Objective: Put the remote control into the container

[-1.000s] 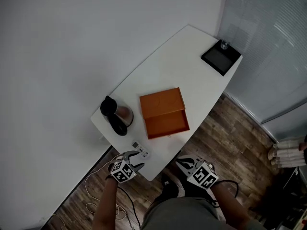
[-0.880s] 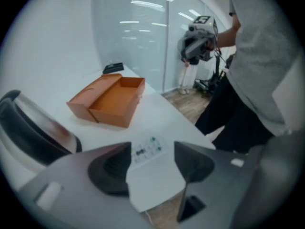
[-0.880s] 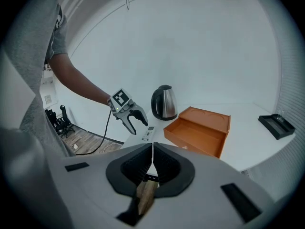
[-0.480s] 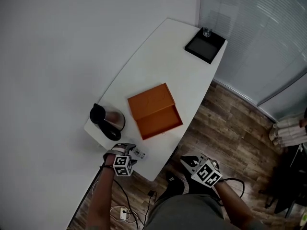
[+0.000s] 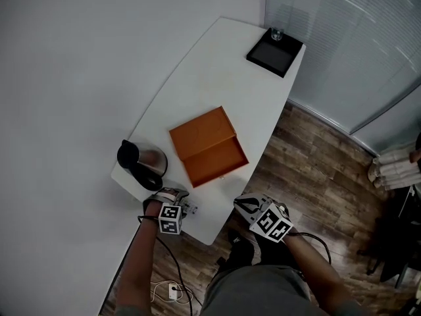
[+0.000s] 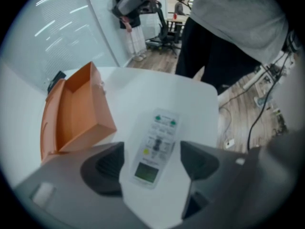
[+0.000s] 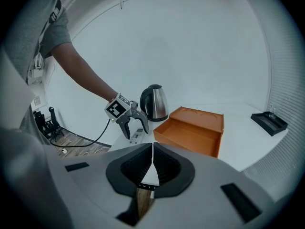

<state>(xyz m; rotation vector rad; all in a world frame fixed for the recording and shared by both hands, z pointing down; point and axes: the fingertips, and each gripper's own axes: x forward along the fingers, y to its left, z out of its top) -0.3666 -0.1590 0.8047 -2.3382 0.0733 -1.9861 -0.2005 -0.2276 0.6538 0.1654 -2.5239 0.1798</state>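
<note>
One hand-held gripper (image 6: pixel 151 168), jaws just opened, straddles the remote control (image 6: pixel 159 132).

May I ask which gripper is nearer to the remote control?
Left. The left gripper stands right over the remote control, its jaws, which have just been opening, either side of it without pressing. The right gripper, shut, hangs off the table's near edge.

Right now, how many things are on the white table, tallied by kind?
remote control: 1
orange container: 1
kettle: 1
black tray: 1
glass, standing on the tray: 1
Total: 5
</note>
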